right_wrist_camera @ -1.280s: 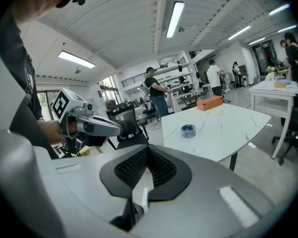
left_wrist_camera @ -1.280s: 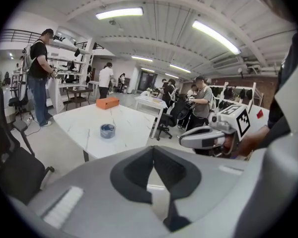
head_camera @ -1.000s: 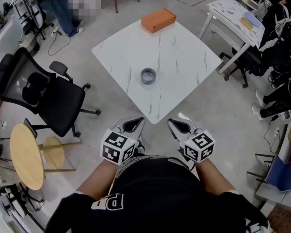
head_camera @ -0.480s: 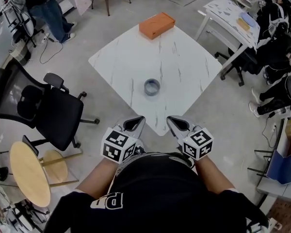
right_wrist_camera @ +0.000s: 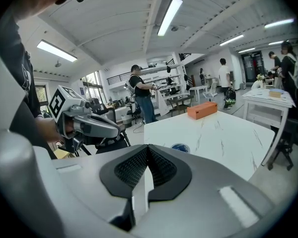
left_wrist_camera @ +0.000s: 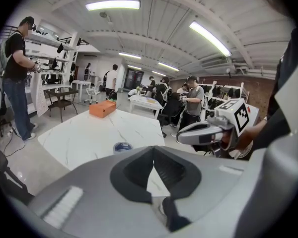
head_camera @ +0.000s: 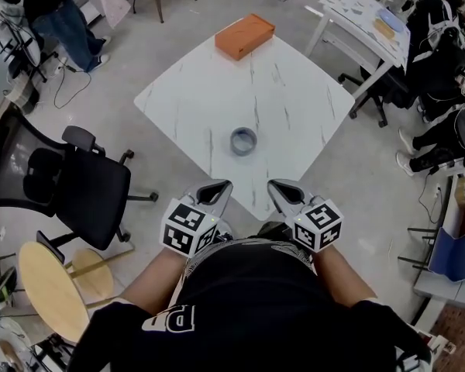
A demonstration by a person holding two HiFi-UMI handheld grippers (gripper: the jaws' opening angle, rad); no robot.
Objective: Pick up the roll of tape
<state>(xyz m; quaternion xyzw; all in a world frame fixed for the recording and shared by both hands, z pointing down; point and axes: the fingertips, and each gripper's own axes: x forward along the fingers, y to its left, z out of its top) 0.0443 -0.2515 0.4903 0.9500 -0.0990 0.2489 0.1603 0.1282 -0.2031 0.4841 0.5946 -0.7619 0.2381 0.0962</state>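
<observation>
A grey-blue roll of tape (head_camera: 243, 140) lies flat near the middle of the white marble table (head_camera: 186, 99). It also shows as a small ring, the roll of tape (left_wrist_camera: 122, 146), in the left gripper view, and as the roll of tape (right_wrist_camera: 180, 147) in the right gripper view. My left gripper (head_camera: 220, 186) is shut and empty, held just short of the table's near corner. My right gripper (head_camera: 278, 185) is shut too, beside it on the right. Both are well short of the tape.
An orange box (head_camera: 244, 36) sits at the table's far corner. A black office chair (head_camera: 58, 180) stands to the left, with a round wooden stool (head_camera: 43, 289) below it. Another white table (head_camera: 364, 14) and seated people are at the right. A standing person (head_camera: 43, 10) is at top left.
The table and tape have drawn closer in the head view as I step forward. Both grippers stay shut at about the same place in front of my body.
</observation>
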